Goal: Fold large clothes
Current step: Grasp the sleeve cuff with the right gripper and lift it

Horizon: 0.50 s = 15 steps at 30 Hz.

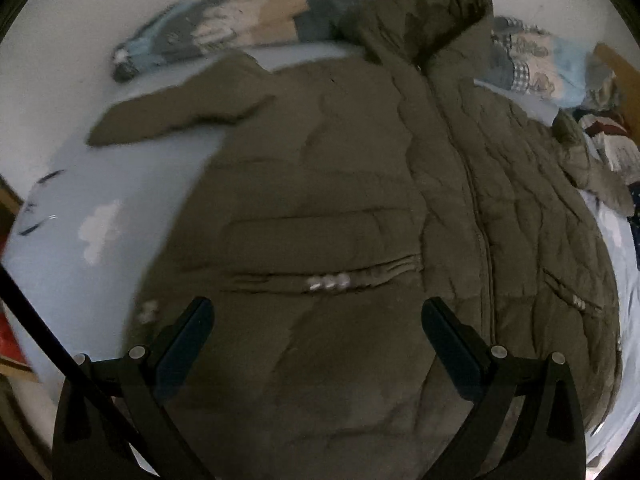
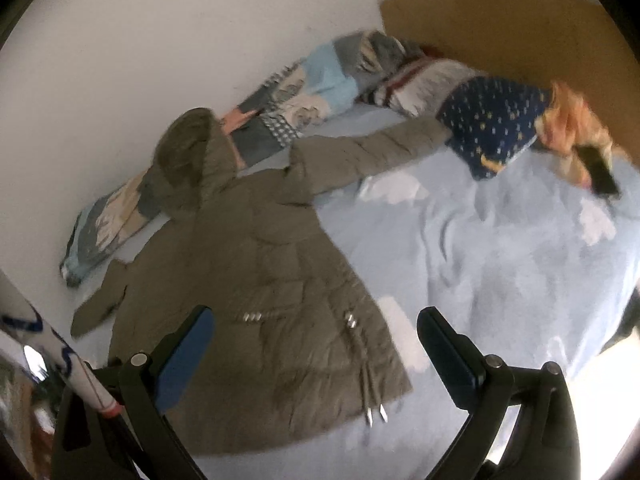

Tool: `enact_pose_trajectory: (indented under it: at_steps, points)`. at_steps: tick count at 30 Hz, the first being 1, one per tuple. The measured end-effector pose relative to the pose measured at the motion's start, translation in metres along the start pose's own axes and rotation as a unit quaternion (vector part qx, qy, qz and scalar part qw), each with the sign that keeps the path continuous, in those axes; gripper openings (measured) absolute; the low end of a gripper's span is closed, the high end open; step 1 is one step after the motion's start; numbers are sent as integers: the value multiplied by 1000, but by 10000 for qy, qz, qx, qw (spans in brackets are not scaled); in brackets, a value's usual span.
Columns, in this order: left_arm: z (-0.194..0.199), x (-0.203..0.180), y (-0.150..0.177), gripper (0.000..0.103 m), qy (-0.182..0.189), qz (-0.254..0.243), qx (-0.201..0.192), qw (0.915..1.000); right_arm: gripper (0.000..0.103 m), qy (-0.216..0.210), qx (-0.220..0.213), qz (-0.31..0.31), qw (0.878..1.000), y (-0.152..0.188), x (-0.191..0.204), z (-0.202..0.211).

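Note:
An olive-green hooded padded jacket (image 1: 320, 200) lies spread flat, front up, on a light blue bed sheet (image 1: 104, 200). Its hood (image 1: 432, 12) points to the wall and one sleeve (image 1: 176, 112) reaches out to the left. In the right wrist view the jacket (image 2: 256, 280) lies left of centre with the other sleeve (image 2: 372, 148) stretched toward the pillows. My left gripper (image 1: 318, 312) is open and empty above the jacket's lower front. My right gripper (image 2: 314, 324) is open and empty above the jacket's hem and the sheet (image 2: 500, 260).
A patchwork blanket roll (image 2: 280, 100) lies along the white wall. A dark blue star-print pillow (image 2: 496, 120), an orange cloth (image 2: 568, 128) and a black phone (image 2: 600, 172) lie at the bed's head, by a tan headboard (image 2: 520, 28).

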<state>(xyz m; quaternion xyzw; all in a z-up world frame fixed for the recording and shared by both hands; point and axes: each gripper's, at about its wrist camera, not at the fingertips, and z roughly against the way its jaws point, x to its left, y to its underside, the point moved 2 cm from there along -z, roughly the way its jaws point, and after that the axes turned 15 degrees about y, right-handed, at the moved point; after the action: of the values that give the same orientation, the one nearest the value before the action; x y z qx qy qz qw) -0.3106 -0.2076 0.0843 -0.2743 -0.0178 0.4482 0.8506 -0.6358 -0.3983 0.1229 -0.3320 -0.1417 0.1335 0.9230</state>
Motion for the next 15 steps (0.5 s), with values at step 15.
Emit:
enact_pose_trajectory:
  at_steps: [15]
  points:
    - [-29,-49,-27,103,166,-1090,-262,9936,97,-28,710,-1595,9846,-174,-105,-187]
